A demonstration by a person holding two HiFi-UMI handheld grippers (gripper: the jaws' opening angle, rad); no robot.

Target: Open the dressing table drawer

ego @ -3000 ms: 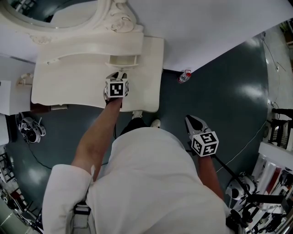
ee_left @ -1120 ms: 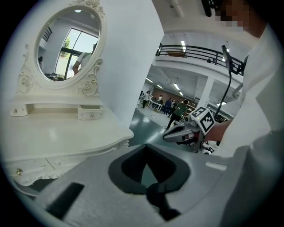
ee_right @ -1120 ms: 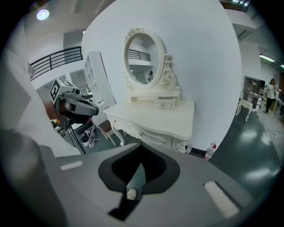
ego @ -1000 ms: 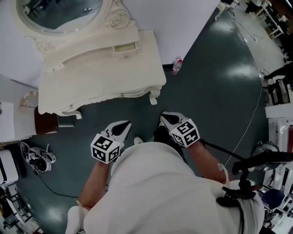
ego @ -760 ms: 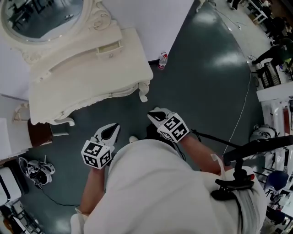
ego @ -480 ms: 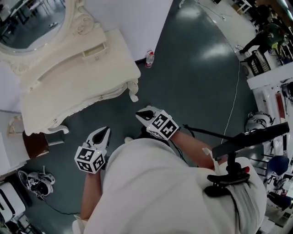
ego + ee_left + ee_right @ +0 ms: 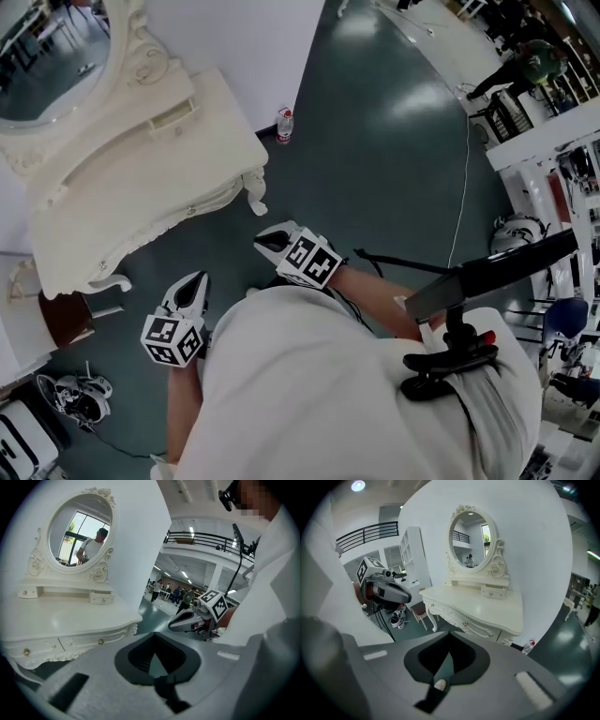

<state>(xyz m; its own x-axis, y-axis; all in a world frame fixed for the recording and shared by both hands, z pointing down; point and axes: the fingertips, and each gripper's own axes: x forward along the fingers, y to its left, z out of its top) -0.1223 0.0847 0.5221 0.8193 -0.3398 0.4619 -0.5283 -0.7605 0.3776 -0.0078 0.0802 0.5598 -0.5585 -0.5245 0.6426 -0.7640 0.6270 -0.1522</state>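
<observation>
left gripper (image 7: 194, 281): jaws pressing together, empty | right gripper (image 7: 265, 244): jaws meeting, empty | both hanging well apart from cream carved dressing table (image 7: 141, 183), whose small top drawer (image 7: 173, 114) is standing out, seemingly opened already

No legible words, brands or numbers anywhere. Only black-and-white square patterns, not letters, on the marker cubes (image 7: 172, 339) of the left gripper (image 7: 197, 279) and right gripper (image 7: 264, 241). Red label on the bottle (image 7: 284, 125) by the wall, too small to read.
</observation>
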